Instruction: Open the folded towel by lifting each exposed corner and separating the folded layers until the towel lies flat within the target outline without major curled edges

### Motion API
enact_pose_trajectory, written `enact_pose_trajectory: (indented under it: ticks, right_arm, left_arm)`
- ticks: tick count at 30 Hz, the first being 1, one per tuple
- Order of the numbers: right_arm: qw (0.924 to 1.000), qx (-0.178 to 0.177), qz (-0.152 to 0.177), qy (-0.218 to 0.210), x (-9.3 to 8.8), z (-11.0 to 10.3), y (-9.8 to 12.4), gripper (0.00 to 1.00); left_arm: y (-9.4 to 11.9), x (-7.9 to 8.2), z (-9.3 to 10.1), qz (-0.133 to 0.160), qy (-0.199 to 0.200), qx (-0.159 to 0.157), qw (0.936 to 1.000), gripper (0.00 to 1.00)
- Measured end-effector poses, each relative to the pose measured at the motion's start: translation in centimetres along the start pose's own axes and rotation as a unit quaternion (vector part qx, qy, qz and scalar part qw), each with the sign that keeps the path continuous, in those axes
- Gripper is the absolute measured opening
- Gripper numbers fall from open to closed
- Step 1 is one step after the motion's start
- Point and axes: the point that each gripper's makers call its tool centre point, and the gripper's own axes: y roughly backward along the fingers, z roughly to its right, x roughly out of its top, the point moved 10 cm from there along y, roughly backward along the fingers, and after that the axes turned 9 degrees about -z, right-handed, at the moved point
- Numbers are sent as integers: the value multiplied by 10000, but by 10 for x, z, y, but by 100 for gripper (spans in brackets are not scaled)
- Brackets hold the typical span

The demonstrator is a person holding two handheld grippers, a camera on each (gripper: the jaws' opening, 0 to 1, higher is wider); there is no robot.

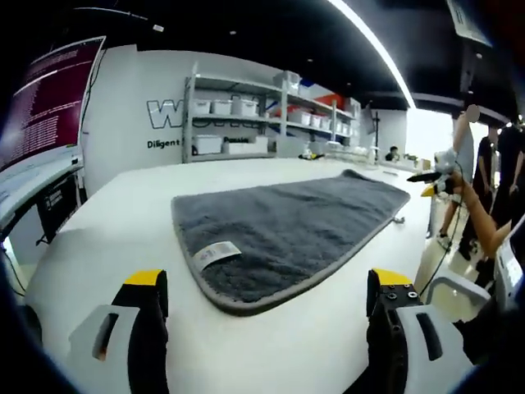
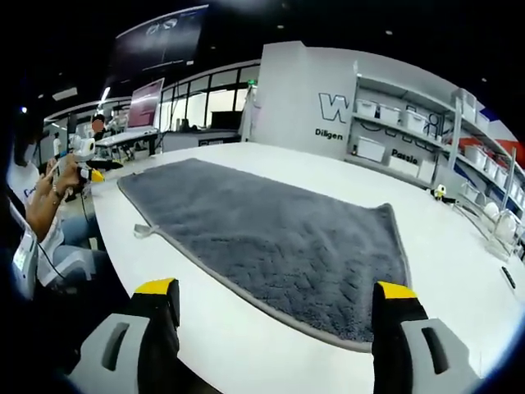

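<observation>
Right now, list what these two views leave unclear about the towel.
- Target outline: none visible on the table in either view.
- Label print on the towel: too small, left gripper view.
- Towel's layer count: cannot tell.
- Towel's near edge: partly behind the right gripper's jaws.

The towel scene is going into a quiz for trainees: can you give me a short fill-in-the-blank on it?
1. The towel is dark ___ in colour.
2. It lies spread on a ___ table.
3. A small white ___ sits near one towel corner in the left gripper view.
4. Both pairs of tongs, left and right, have ___ tips.

Missing words: grey; white; label; yellow
</observation>
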Motion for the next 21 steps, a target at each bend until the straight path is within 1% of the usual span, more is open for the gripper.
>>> enact_pose_trajectory:
  ticks: [3, 9, 10, 12, 14, 16, 19, 21]
  right_arm:
    - [10000, 1, -5, -14, -1, -1, 0, 99]
    - [9999, -19, -105, -104, 0, -1, 3, 99]
    - [9999, -19, -97, -111, 0, -1, 3, 99]
    - [9999, -25, -82, -126, 1, 0, 4, 99]
    - [9998, -53, -73, -157, 1, 0, 5, 99]
    - [9997, -57, -104, -209, 0, 1, 5, 99]
    - [9993, -31, -241, -291, -2, 1, 5, 99]
    - [9991, -37, -265, -341, -3, 1, 4, 99]
  left_arm:
    - [5, -2, 1, -106, -108, 15, 9999, 99]
    - [12, -2, 2, -64, -97, 31, 9999, 99]
    - [14, -2, 2, -50, -119, 125, 9998, 99]
    - [16, -2, 2, -125, -263, 264, 9992, 99]
    - [17, -1, 3, -129, -289, 274, 9991, 99]
    - [17, 0, 4, -96, -264, 198, 9994, 99]
    - [18, 1, 4, -71, -214, 106, 9997, 99]
    - [18, 3, 4, 41, -217, 105, 9997, 99]
